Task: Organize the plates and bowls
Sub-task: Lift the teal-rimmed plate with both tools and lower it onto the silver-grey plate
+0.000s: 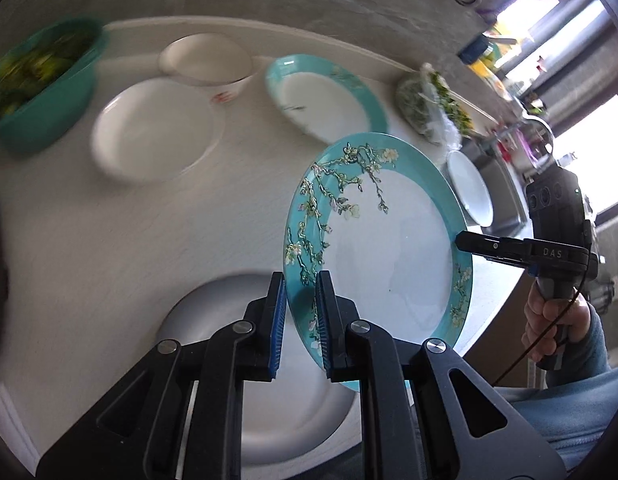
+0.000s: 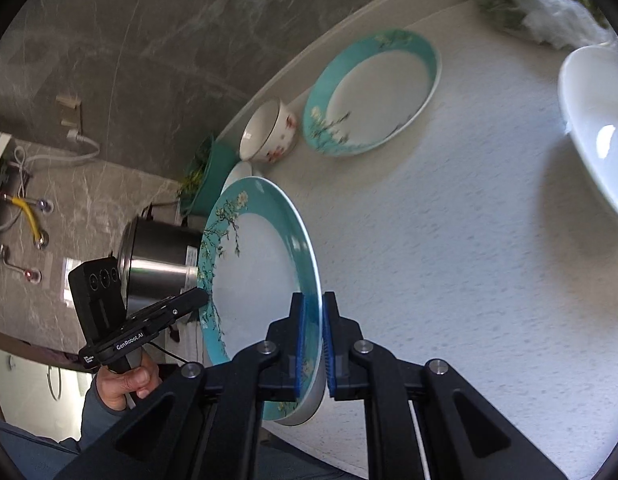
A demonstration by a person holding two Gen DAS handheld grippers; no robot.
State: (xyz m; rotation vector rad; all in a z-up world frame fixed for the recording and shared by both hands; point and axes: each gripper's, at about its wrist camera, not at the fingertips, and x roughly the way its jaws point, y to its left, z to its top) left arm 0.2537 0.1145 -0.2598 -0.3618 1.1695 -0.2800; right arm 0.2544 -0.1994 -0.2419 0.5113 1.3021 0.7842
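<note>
A teal-rimmed plate with a blossom pattern (image 1: pixel 389 240) is held tilted above the white counter, also in the right wrist view (image 2: pixel 261 264). My left gripper (image 1: pixel 301 312) is shut on its near rim. My right gripper (image 2: pixel 313 340) is shut on the opposite rim and shows in the left wrist view (image 1: pixel 469 242) at the plate's right edge. A second teal-rimmed plate (image 1: pixel 325 96) (image 2: pixel 373 92) lies on the counter near the wall. A floral bowl (image 1: pixel 205 58) (image 2: pixel 269 132) stands beside it. A white plate (image 1: pixel 157 128) lies left of centre, another (image 1: pixel 269 380) lies under my left gripper.
A teal basin of greens (image 1: pixel 41 84) sits at far left. A bag of greens (image 1: pixel 429 108) (image 2: pixel 529 4) lies at the back right. A white bowl (image 1: pixel 471 188) (image 2: pixel 601 128) sits near the sink. A steel pot (image 2: pixel 157 264) stands beyond the counter's left end.
</note>
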